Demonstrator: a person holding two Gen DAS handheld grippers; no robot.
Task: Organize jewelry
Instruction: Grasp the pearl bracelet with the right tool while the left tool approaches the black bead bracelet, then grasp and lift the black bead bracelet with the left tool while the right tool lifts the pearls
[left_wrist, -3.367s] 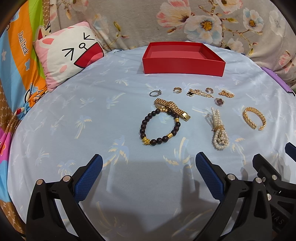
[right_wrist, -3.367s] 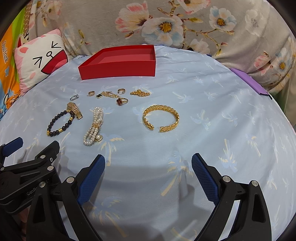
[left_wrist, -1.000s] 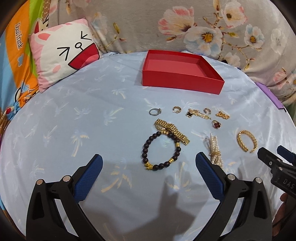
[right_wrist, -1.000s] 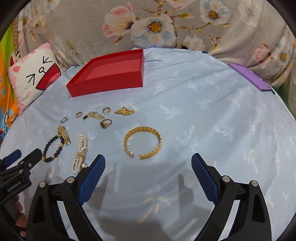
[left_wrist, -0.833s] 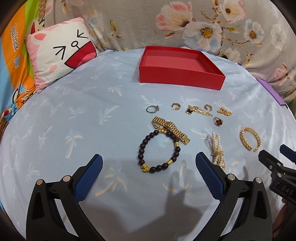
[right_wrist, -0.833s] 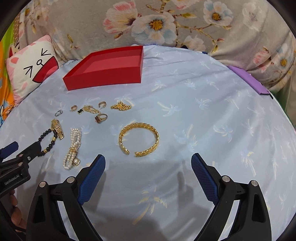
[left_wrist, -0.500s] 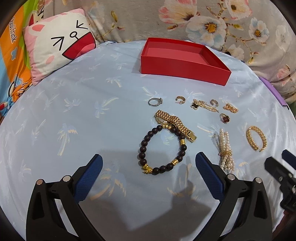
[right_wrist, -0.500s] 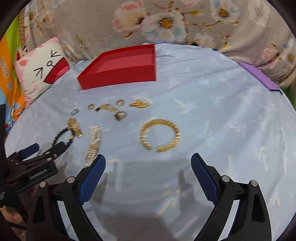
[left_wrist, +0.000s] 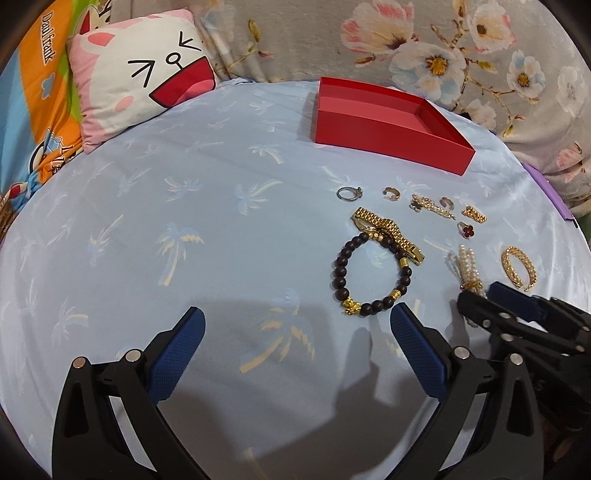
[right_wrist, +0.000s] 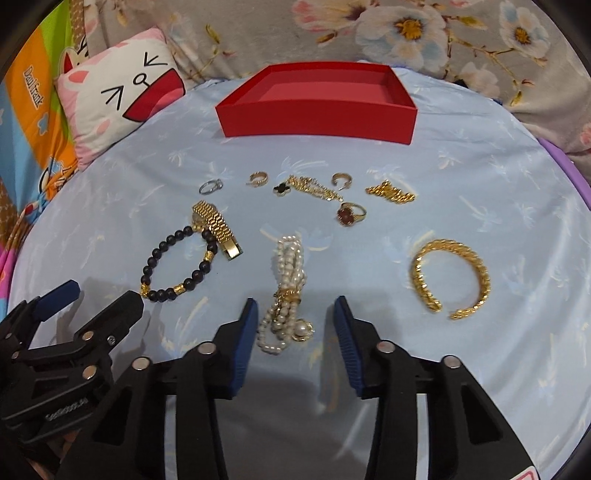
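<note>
L wrist view: left gripper (left_wrist: 295, 338) low over the bed sheet (left_wrist: 184, 221), jaws wide, nothing between them. Beaded bracelet (left_wrist: 371, 277) at 1 o'clock from it, gold watch band (left_wrist: 388, 230) lying across its top edge and touching. Red box (left_wrist: 388, 122) at 12, looks empty. Right gripper (left_wrist: 517, 314) enters at 3 o'clock, tips over the pearl bracelet (left_wrist: 467, 269).

R wrist view: right gripper (right_wrist: 291, 328) jaws narrowed but not shut, straddling the lower end of the pearl bracelet (right_wrist: 286, 295); pads not touching it as far as I can tell. Gold cuff (right_wrist: 450, 277) at 2 o'clock, well apart. Small rings and chains at 12, near the red box (right_wrist: 317, 107).

Risks (judgement): pearls are loose multi-strand; pinching only one strand means the rest dangles or slips on lift. Pads may also catch the sheet. Left gripper (right_wrist: 92, 306) sits close at 9 o'clock, so a collision is possible.
</note>
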